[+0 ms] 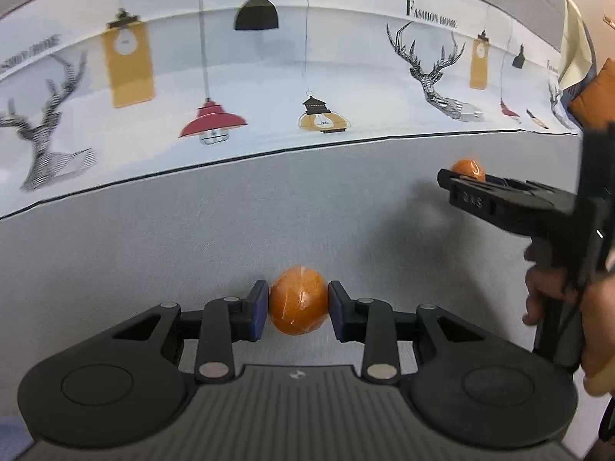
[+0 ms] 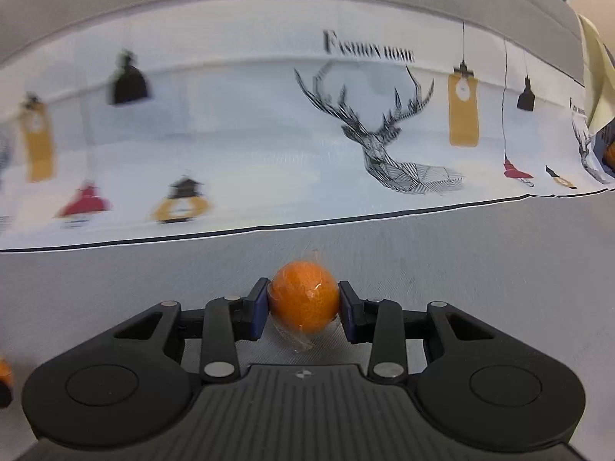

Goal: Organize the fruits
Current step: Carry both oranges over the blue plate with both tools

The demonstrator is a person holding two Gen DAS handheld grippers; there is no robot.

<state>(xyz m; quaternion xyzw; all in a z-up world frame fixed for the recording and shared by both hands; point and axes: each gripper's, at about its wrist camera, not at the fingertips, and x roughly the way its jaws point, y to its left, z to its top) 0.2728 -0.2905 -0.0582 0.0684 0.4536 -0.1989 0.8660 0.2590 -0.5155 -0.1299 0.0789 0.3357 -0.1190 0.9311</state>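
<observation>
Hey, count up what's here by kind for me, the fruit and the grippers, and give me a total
Oranges in clear wrap: 2, one orange in the left gripper, the other orange in the right gripper.
Grippers: 2, each shut on its fruit.
Total: 4

The left gripper (image 1: 298,313) and right gripper (image 2: 303,309) look alike: black linkage arms with silver rivets, blue pads (image 1: 256,311), round black discs and a ribbed grey base. A bare-skinned hand (image 1: 557,299) shows too.
</observation>
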